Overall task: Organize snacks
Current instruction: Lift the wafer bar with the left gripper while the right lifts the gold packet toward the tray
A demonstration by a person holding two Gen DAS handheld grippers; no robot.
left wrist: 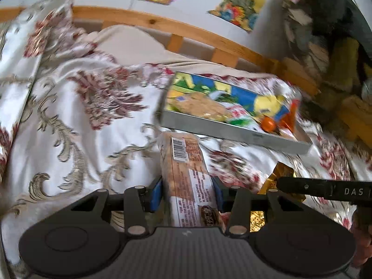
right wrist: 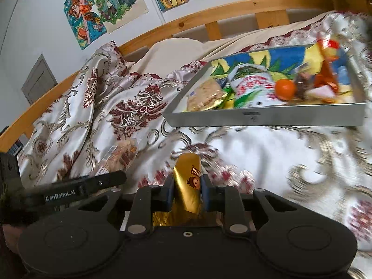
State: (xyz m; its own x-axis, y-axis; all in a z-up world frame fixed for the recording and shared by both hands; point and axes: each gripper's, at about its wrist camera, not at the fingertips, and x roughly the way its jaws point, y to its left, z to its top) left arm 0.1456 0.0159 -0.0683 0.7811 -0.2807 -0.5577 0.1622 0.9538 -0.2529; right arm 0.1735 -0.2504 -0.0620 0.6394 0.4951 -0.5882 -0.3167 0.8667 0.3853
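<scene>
Two grips: both grippers are loaded, each clenched on one snack above the bed.
Left gripper: blue pads pinch the long tan biscuit packet with a barcode label across its width; its long axis runs straight ahead from the fingers.
Right gripper: pads clamp the shiny gold foil snack pouch with a cartoon face, which stands up between them.
Key relation: the shallow grey metal tray with a colourful printed base lies ahead and slightly right of the left packet, whose far end almost reaches the near wall; from the right gripper the tray sits farther ahead and to the right.
Nearer hand: the left one, I judge.
In the way: only the tray's near wall, so each snack likely needs lifting over it.
Tray contents: an orange fruit, a white and green packet and a round pale biscuit pack crowd the right and middle.
Surroundings: cream floral bedspread, a small clear snack bag lying on it, wooden bed rail behind.
</scene>
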